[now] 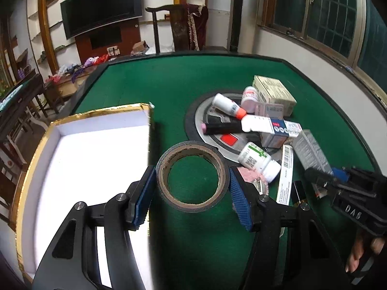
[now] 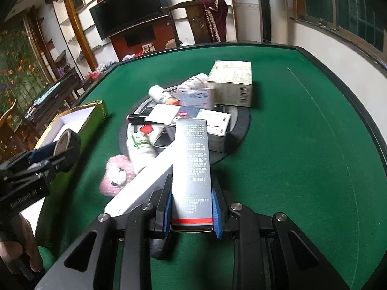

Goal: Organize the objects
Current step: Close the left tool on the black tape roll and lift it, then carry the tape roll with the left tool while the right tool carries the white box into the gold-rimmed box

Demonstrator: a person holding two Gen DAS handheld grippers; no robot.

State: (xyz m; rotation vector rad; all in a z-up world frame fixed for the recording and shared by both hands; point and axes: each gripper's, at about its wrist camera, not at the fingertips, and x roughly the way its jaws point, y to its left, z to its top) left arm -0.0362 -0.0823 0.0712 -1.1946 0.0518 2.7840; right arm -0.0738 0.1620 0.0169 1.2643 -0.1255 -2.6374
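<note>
A roll of dark tape (image 1: 193, 205) is pinched between the blue pads of my left gripper (image 1: 191, 176), which is shut on it, just right of the white gold-rimmed box (image 1: 96, 113). In the right wrist view the same roll (image 2: 64, 140) hangs above that box's (image 2: 79, 118) edge in the left gripper (image 2: 58, 149). My right gripper (image 2: 192, 193) is shut on a tall grey carton (image 2: 192, 149) with printed text, held over a long white carton (image 2: 145, 181). In the left wrist view the right gripper (image 1: 338, 183) and the grey carton (image 1: 312, 152) appear at the right.
A pile lies on the round metal disc (image 1: 200, 116) in the green table's (image 1: 157, 79) middle: white bottles (image 1: 256, 159), a black marker (image 1: 222, 126), medicine cartons (image 1: 273, 94) and a pink fluffy item (image 2: 116, 176). A chair stands behind the table's far edge.
</note>
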